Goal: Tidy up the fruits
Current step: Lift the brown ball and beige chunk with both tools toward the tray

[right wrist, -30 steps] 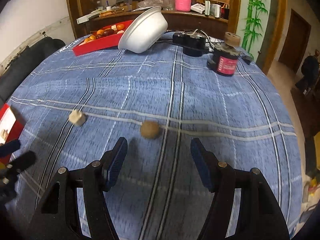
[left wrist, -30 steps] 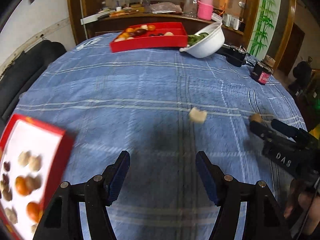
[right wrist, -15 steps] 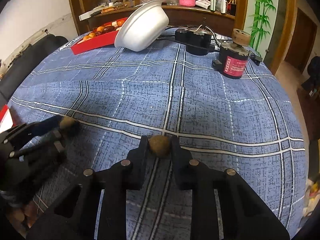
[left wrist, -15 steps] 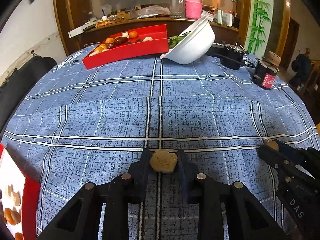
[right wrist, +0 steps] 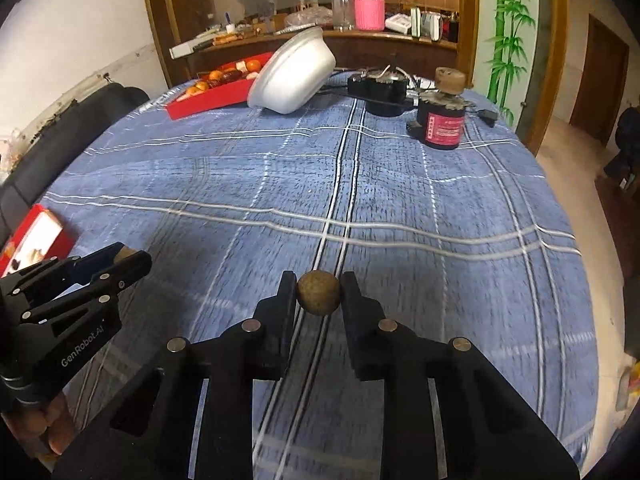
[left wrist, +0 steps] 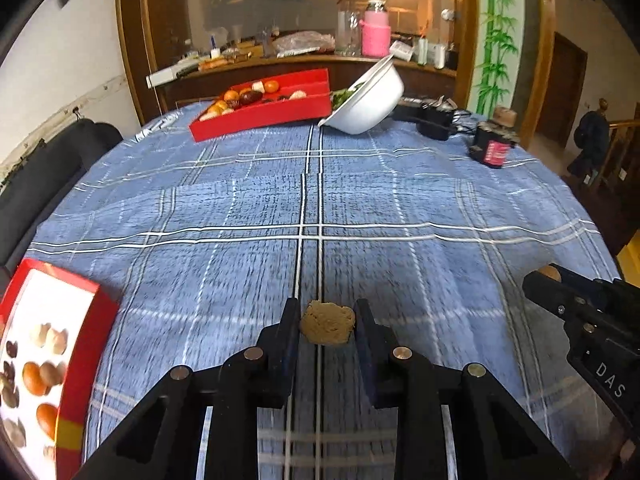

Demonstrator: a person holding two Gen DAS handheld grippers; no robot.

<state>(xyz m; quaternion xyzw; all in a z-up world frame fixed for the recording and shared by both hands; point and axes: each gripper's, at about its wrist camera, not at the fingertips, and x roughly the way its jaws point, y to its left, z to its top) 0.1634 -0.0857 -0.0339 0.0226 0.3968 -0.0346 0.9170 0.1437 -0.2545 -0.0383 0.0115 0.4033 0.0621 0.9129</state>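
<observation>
My left gripper (left wrist: 327,322) is shut on a tan lumpy fruit (left wrist: 327,323) and holds it above the blue plaid tablecloth (left wrist: 312,200). My right gripper (right wrist: 319,294) is shut on a round brown fruit (right wrist: 319,293), also off the cloth. A red box (left wrist: 86,364) with a white floor holding several fruits lies at the near left; it also shows in the right wrist view (right wrist: 38,236). Each gripper shows in the other's view: the right one (left wrist: 550,276) and the left one (right wrist: 124,256).
A second red tray (left wrist: 264,110) of fruits stands at the far edge, with a tilted white bowl (left wrist: 370,100) of greens leaning on it. A dark jar with a red label (right wrist: 442,120) and black devices with cables (right wrist: 378,88) stand far right. A dark chair (left wrist: 48,168) is left.
One second ago both grippers were open with the fruits on the cloth. They closed on the fruits and have since lifted them slightly.
</observation>
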